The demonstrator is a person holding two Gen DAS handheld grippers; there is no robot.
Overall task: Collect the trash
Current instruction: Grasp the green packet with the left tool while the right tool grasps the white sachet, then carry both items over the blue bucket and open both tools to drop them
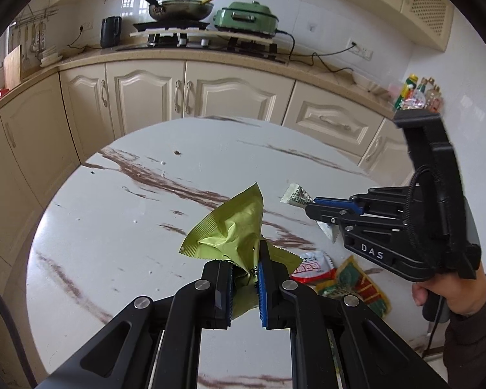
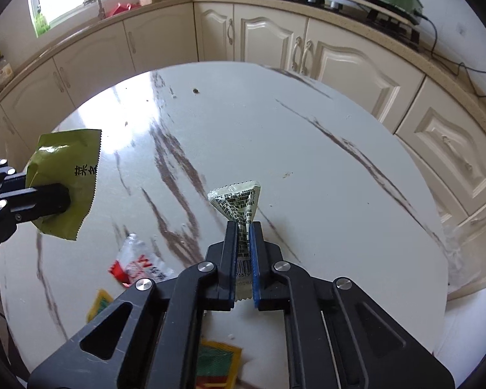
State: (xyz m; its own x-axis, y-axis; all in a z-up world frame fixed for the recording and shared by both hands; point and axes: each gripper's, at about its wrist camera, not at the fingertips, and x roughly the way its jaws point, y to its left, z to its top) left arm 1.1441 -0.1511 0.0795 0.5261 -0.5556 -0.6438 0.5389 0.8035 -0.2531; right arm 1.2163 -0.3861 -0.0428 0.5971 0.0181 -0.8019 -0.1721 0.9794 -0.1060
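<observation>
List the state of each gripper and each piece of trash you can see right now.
Left gripper: shut on the green wrapper, lifted.
Right gripper: shut on the white wrapper.
Red-and-white wrapper: lying loose on the table.
Yellow-edged packet: lying on the table.

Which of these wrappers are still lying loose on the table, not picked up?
The red-and-white wrapper and the yellow, green and red one beside it. The green wrapper is in the left gripper, the white printed one in the right gripper.
</observation>
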